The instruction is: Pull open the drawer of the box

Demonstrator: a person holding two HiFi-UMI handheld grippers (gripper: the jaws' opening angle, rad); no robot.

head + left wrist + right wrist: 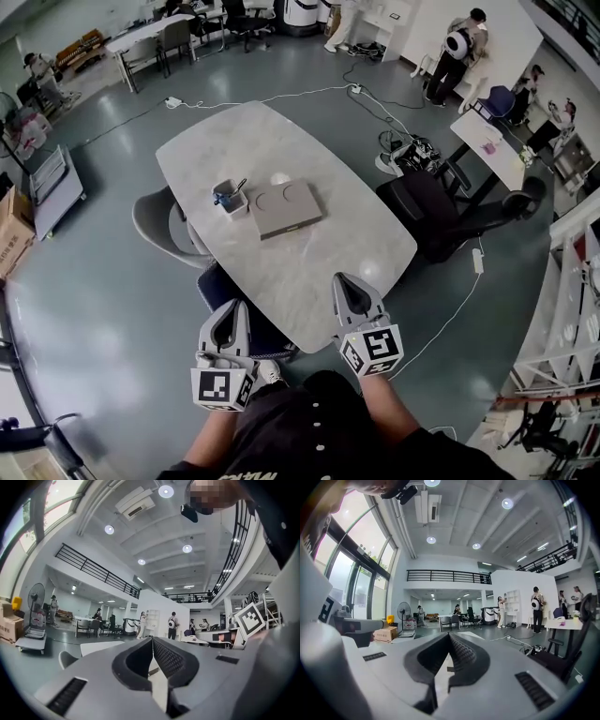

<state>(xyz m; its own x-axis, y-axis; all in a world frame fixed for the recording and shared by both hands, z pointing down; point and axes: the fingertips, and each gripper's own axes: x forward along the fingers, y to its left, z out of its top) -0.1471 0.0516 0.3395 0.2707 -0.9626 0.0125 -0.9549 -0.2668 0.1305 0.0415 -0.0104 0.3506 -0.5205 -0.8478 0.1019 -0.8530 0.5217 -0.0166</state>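
Box (pixel 286 208) sits near the middle of the desk (pixel 309 281), well apart from both tongs and straight ahead of the gap between them. A cup of pens (pixel 229 200) stands just beside its left end. The box lies flat, with its long axis across the desk and slightly skewed, so one long side wall faces the near edge. From here I cannot tell which wall carries the drawer front.

Left tongs (pixel 230 311) hang at the desk's near edge, and right tongs (pixel 352 283) are over the near-right edge. Both point toward the box. Each gripper's own view shows its jaws pressed together with nothing between them.

Right tongs look a little nearer the box, so they seem the likelier pair to reach the drawer. They would need to spread first. Left tongs could steady the box on the cup side.
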